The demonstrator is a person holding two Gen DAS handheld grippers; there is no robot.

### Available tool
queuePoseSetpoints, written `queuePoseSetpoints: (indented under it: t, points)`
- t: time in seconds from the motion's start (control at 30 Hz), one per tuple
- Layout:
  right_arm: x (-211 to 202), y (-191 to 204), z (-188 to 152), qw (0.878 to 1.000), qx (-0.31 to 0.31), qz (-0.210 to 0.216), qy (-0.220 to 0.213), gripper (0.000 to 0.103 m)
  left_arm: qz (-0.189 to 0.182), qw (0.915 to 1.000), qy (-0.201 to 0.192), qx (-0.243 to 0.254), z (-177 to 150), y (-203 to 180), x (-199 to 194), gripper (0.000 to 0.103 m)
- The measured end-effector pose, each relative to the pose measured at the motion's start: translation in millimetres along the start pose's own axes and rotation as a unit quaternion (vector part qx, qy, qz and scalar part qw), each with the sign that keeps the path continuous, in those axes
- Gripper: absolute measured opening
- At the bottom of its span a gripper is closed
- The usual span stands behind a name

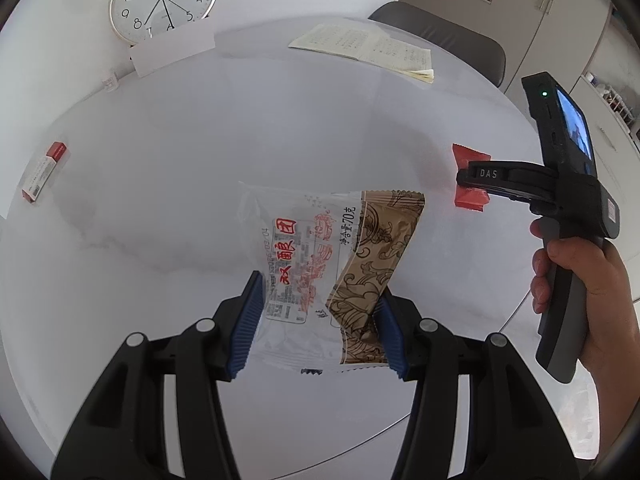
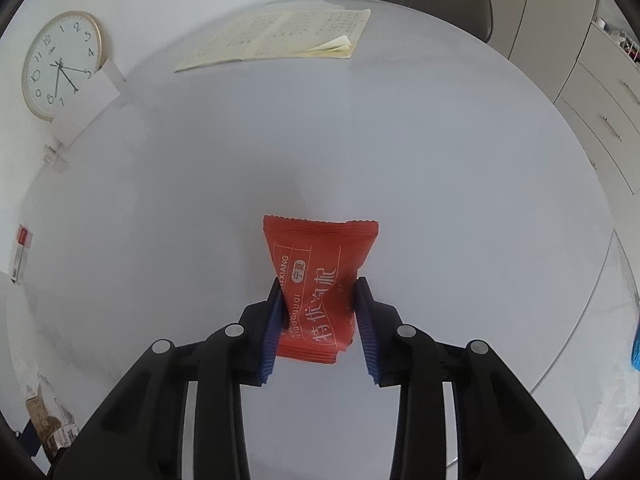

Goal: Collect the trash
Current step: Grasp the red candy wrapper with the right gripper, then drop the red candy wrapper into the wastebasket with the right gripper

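Left gripper point(image 1: 318, 320) and right gripper point(image 2: 318, 326): black linkage arms showing silver pivot screws, ribbed blue pads; right handle at frame right displaying "DAS" lettering.

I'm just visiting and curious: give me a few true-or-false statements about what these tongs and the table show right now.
1. The left tongs hold a clear-and-brown wrapper. True.
2. The right tongs grip a blue packet. False: a red packet.
3. An open notebook lies at the table's far side. True.
4. The clock lies flat mid-table. False: it stands at the table's edge.
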State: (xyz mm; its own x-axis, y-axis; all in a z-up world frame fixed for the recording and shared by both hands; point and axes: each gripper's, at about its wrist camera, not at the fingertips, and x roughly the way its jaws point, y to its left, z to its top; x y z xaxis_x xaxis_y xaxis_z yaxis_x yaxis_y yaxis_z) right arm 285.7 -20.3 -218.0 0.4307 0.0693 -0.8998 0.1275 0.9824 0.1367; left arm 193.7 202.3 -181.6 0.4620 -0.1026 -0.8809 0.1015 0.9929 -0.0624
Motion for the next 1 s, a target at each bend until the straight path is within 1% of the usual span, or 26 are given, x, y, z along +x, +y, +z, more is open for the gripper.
queuePoseSetpoints:
  t: [0.1, 0.17, 0.27, 0.37, 0.5, 0.53, 0.67, 0.73, 0.8, 0.87, 0.93, 1.0]
  points:
    - [-31, -9, -22, 1.000, -0.001, 0.026, -0.015, 0.035, 0.003, 0.9999, -0.009, 0.011, -8, -12, -15, 0.052]
    - [-52, -17, -40, 0.999, -0.006, 0.035, -0.022, 0.035, 0.002, 0.9998, -0.012, 0.016, -15, -20, -25, 0.052]
    - [-88, -34, -78, 0.999, -0.009, 0.044, -0.027, 0.035, -0.005, 0.9995, -0.013, 0.029, -31, -38, -40, 0.052]
    - [-121, -58, -122, 0.998, -0.001, 0.051, -0.020, 0.035, -0.013, 0.9989, -0.010, 0.044, -51, -61, -52, 0.052]
    - [-158, -96, -179, 0.999, 0.011, 0.044, -0.005, 0.035, -0.034, 0.9974, 0.003, 0.063, -82, -99, -64, 0.052]
    - [-168, -110, -196, 0.999, 0.020, 0.038, 0.000, 0.035, -0.041, 0.9967, 0.006, 0.069, -90, -110, -66, 0.052]
    - [-192, -156, -233, 0.998, 0.052, 0.029, 0.006, 0.035, -0.067, 0.9935, 0.023, 0.089, -113, -153, -71, 0.052]
    - [-204, -181, -249, 0.998, 0.060, 0.012, 0.001, 0.035, -0.079, 0.9910, 0.027, 0.104, -122, -176, -75, 0.052]
    - [-207, -203, -264, 0.998, 0.061, -0.005, 0.001, 0.037, -0.083, 0.9886, 0.025, 0.123, -131, -197, -79, 0.052]
    - [-199, -226, -281, 0.998, 0.056, -0.019, 0.012, 0.037, -0.086, 0.9861, 0.020, 0.140, -137, -217, -85, 0.052]
    - [-173, -247, -299, 0.998, 0.049, -0.022, 0.044, 0.037, -0.089, 0.9839, 0.016, 0.154, -146, -236, -92, 0.052]
    - [-134, -264, -318, 0.995, 0.049, -0.013, 0.084, 0.037, -0.089, 0.9819, 0.015, 0.167, -154, -251, -96, 0.052]
